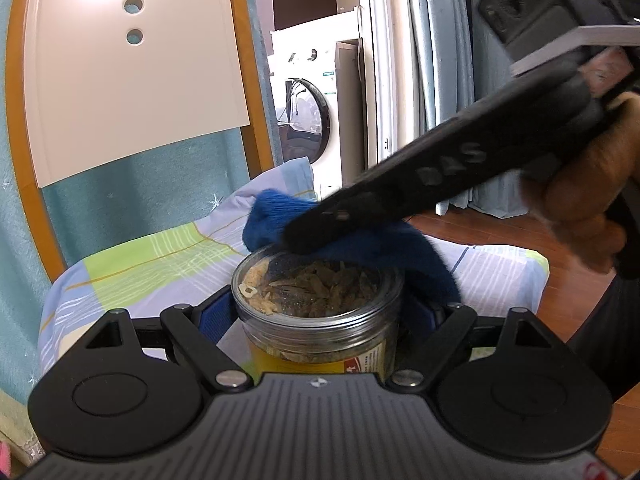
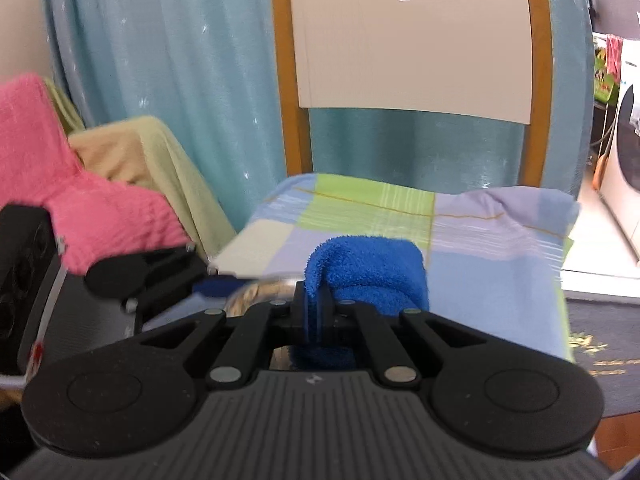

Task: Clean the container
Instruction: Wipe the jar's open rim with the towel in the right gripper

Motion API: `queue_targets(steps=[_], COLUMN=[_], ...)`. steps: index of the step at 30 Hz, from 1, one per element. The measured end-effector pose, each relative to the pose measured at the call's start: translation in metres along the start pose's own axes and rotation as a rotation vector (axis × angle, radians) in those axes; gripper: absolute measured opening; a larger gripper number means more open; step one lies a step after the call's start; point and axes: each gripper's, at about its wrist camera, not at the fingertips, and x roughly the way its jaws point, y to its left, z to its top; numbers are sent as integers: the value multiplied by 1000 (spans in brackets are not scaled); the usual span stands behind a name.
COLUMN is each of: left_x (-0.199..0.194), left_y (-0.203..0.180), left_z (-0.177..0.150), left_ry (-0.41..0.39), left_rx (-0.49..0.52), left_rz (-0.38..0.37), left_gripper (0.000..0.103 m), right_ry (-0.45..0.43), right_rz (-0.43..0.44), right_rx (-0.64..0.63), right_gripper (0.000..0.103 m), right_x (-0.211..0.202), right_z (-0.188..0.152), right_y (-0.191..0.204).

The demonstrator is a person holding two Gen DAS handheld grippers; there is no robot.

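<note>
left gripper (image 1: 320,304): matte black, ribbed grey housing, round silver screws, blue finger pads | right gripper (image 2: 316,300): same build, raised lettering along one finger | hand (image 1: 580,196): bare, no sleeve showing

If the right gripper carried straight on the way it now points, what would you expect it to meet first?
Probably nothing new: the right gripper is shut on the blue cloth, which bulges ahead of its fingertips. Beyond lies the checked fabric, then the chair back; depth is unclear.

teal curtain (image 2: 160,80) behind chair (image 1: 132,60), washing machine (image 1: 316,108), wooden floor (image 1: 492,232).
</note>
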Motion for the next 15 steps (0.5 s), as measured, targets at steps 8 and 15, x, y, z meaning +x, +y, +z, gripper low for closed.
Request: queue_targets(steps=[8,15], left_x=[0,-1], left_y=[-1,-3], left_z=[0,-1], left_ry=[3,-1], left_rx=[-5,-7], left_rz=[5,6], left_gripper=[86,86], right_ry=[24,-20], right_rz=[162,93], right_rx=[25,54], right_gripper=[2,2], right_x=[4,25], right_z=[1,13], right_y=[19,6])
